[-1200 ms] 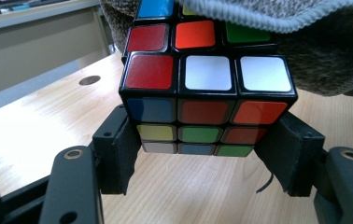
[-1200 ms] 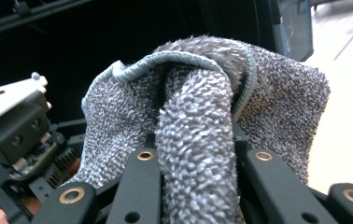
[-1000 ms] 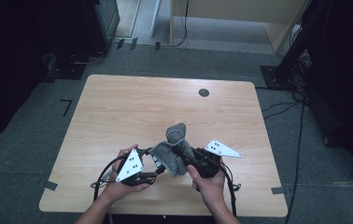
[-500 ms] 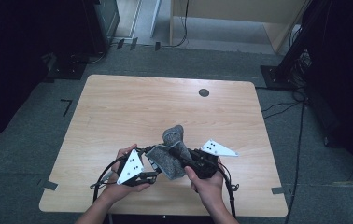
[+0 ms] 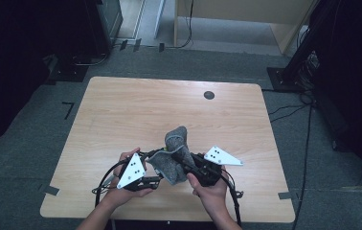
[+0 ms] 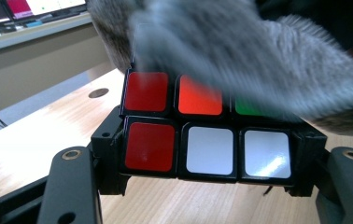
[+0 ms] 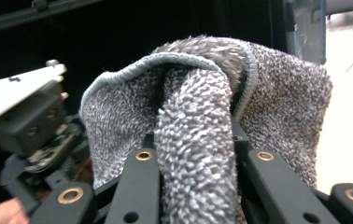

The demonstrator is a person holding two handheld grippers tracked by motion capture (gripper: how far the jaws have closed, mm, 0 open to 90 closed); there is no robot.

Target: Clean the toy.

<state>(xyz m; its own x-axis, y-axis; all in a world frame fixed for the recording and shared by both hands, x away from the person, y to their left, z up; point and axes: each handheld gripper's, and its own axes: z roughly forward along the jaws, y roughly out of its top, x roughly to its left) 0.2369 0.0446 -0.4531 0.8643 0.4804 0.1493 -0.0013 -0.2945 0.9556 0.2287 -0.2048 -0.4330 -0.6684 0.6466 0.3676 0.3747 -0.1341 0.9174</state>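
Cube-wiping seems to be the work in hand, done low over the near edge of the wooden table [image 5: 121,110], roughly midway along it. The left gripper [image 6: 207,154] is clenched on a puzzle cube [image 6: 202,126], its black jaws pressing the cube's two sides; red, orange, green and white stickers face the left gripper view. The right gripper [image 7: 195,158] is clamped on a bunched fold of grey microfibre cloth [image 7: 198,140], and in the high view that cloth [image 5: 174,155] sits between the two hands, draped over the top of the cube.

Two slips look possible. The cube is pinched only by its side faces, so a hard sideways rub from the cloth could twist a layer or push the cube out of the jaws and onto the table. The cloth is held by one thick fold, so dragging it across the cube's edges could tug the fold loose, leaving the right jaws shut on nothing.

Much is hard to read. In the left gripper view the cloth is blurred and covers the cube's top and part of its upper sticker row. From above, the cube lies under the cloth and grippers. The right gripper view gives no sight of the cube behind the cloth, so exactly which face is touched cannot be told.
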